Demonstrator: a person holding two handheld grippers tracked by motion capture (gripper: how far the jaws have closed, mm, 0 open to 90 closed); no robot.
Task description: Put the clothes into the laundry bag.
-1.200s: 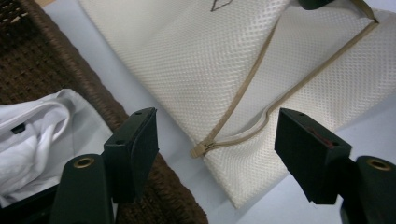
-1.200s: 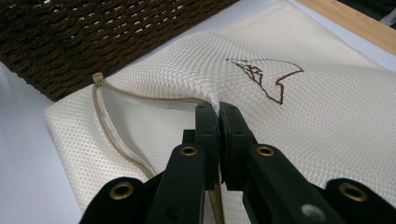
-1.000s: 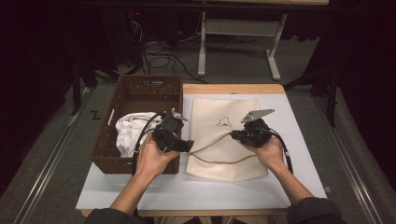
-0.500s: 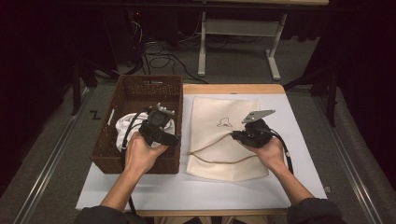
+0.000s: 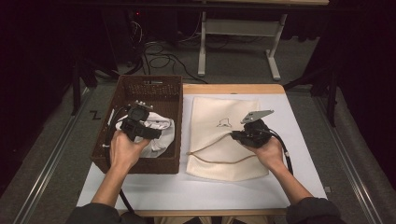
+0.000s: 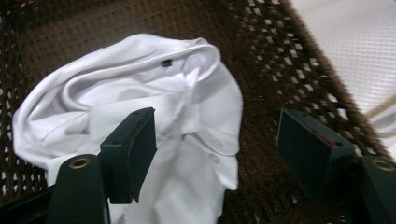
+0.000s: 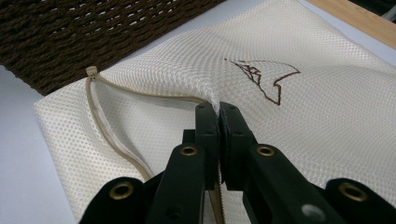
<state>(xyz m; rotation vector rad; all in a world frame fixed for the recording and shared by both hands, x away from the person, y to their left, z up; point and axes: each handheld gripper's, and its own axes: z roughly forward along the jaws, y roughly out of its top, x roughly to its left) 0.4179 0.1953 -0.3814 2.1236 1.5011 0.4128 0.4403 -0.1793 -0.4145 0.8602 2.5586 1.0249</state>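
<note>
The right claw (image 7: 218, 109) is pinching the zipper edge of the cream mesh bag (image 5: 224, 140), which is lying flat on the surface (image 5: 299, 186) just right of the wicker basket (image 5: 140, 161). The left claw (image 6: 217, 154) is hovering spread over the white shirt (image 6: 140, 93), which is lying crumpled inside the basket at the left, its pads touching nothing.

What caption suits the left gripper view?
Open left gripper above a crumpled white shirt in the woven basket.
</note>
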